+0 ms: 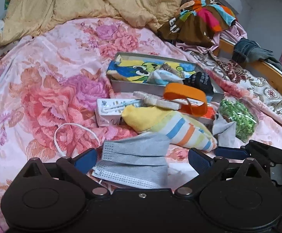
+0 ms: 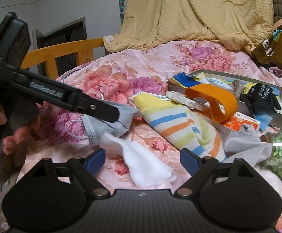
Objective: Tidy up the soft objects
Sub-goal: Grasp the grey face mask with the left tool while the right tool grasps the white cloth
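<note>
A grey face mask (image 1: 135,161) lies on the floral bedsheet (image 1: 44,89), between the blue pads of my left gripper (image 1: 142,160), which stands open around it. In the right wrist view that gripper's fingers (image 2: 110,114) reach down onto the same mask (image 2: 112,126), with a hand behind them. My right gripper (image 2: 142,161) is open, with a white cloth (image 2: 141,161) lying between its pads. A yellow striped soft piece (image 1: 172,128) (image 2: 179,124) lies just beyond both. A grey cloth (image 2: 241,141) sits to the right.
A grey tray (image 1: 141,87) holds soft items. Before it lie an orange band (image 1: 185,99), a white carton (image 1: 110,112) and a clear pack of green beads (image 1: 238,118). A yellow quilt (image 1: 92,3) is heaped behind. A wooden bed rail (image 2: 63,52) borders the left.
</note>
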Action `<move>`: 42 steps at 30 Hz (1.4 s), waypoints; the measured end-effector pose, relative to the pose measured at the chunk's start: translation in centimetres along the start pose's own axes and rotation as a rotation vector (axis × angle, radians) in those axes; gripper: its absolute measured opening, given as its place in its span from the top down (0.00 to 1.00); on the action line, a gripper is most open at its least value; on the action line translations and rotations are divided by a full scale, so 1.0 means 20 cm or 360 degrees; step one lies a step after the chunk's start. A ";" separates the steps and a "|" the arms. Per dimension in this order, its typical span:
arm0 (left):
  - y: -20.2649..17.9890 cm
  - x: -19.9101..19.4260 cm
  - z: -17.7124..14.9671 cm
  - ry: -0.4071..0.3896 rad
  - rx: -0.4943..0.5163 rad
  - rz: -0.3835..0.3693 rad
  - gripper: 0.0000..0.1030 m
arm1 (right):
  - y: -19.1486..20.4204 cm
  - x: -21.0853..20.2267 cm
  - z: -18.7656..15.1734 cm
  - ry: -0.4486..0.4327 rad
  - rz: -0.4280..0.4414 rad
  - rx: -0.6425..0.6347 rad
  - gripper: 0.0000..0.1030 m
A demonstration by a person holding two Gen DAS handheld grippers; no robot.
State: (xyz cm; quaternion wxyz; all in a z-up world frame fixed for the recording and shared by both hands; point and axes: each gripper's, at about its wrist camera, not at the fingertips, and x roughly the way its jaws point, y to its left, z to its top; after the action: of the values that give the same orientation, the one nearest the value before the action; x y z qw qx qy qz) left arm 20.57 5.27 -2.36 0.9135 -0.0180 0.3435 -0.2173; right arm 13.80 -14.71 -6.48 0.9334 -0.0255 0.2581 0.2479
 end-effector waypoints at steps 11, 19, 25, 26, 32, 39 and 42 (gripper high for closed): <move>0.05 0.13 -0.05 0.0052 -0.0128 -0.0017 0.08 | -0.01 0.04 -0.01 0.0056 0.0037 0.0052 0.30; 0.05 0.17 -0.08 0.0066 -0.0128 0.0009 0.11 | -0.01 0.06 -0.01 0.0083 0.0031 0.0060 0.60; 0.03 0.17 -0.08 0.0071 -0.0084 0.0051 0.14 | 0.00 0.07 -0.01 0.0104 0.0037 0.0041 0.65; 0.03 0.17 -0.08 0.0071 -0.0083 0.0056 0.14 | 0.00 0.07 -0.01 0.0107 0.0036 0.0043 0.65; 0.02 0.16 -0.08 0.0065 -0.0060 0.0109 0.20 | 0.00 0.07 -0.01 0.0114 -0.0031 0.0019 0.83; 0.02 0.15 -0.08 0.0031 -0.0070 0.0170 0.40 | 0.01 0.06 -0.01 0.0082 -0.0078 -0.0028 0.90; 0.02 0.13 -0.08 0.0014 -0.0086 0.0183 0.42 | 0.01 0.05 0.00 0.0064 -0.0116 -0.0031 0.91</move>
State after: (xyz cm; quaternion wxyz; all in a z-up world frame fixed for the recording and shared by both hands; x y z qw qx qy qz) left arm 21.48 4.66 -5.26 0.9221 -0.0219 0.3538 -0.1552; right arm 14.49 -14.12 -6.99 0.9362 -0.0489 0.2732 0.2157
